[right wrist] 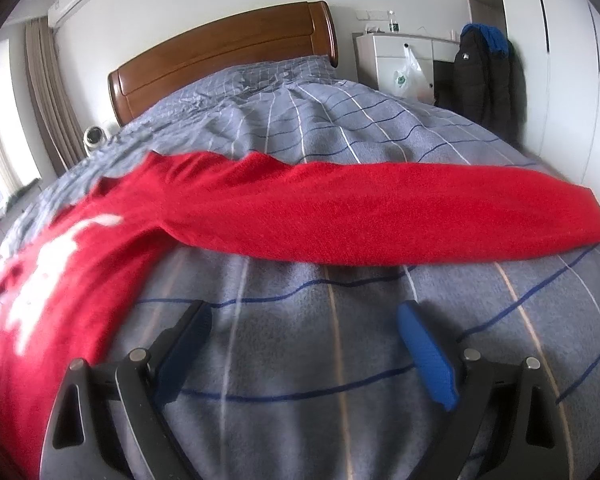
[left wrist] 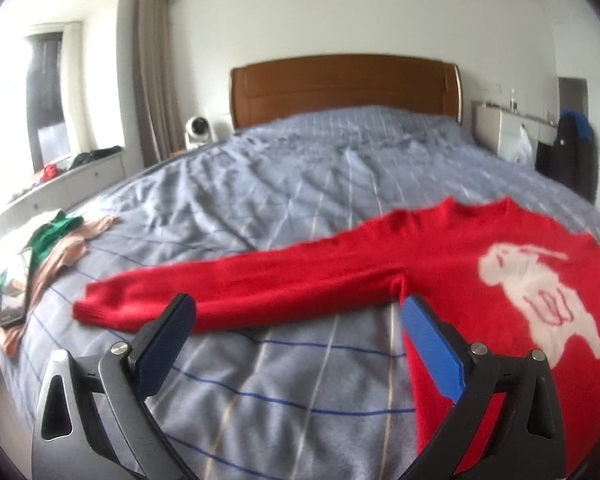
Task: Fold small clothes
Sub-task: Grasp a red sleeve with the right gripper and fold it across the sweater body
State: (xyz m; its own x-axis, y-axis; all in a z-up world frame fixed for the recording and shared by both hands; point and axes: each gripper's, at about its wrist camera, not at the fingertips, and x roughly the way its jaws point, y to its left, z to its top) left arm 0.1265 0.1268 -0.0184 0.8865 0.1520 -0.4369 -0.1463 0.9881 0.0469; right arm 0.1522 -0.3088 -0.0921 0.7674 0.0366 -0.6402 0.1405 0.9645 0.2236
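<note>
Red sweater [left wrist: 440,264] lies spread flat on the bed [left wrist: 284,184], 2 sleeves stretched out to either side, white figure on its chest blurred. Left gripper [left wrist: 296,312] hovers by the left sleeve, jaws wide apart, holding nothing. Right gripper [right wrist: 304,316] gapes empty over bare quilt beside the other sleeve. A pile of clothes [left wrist: 40,248] sits at the bed's left edge, partly cut off.

My left fingers [left wrist: 428,344] stand wide apart over bare bed [left wrist: 292,200], the sweater [left wrist: 440,264] sleeve lying across just ahead. Far left, a clothes pile [left wrist: 48,248] and phone [left wrist: 14,300] crowd the edge. My right fingers [right wrist: 424,356] have open bedspread beneath, sleeve crossing ahead.
</note>
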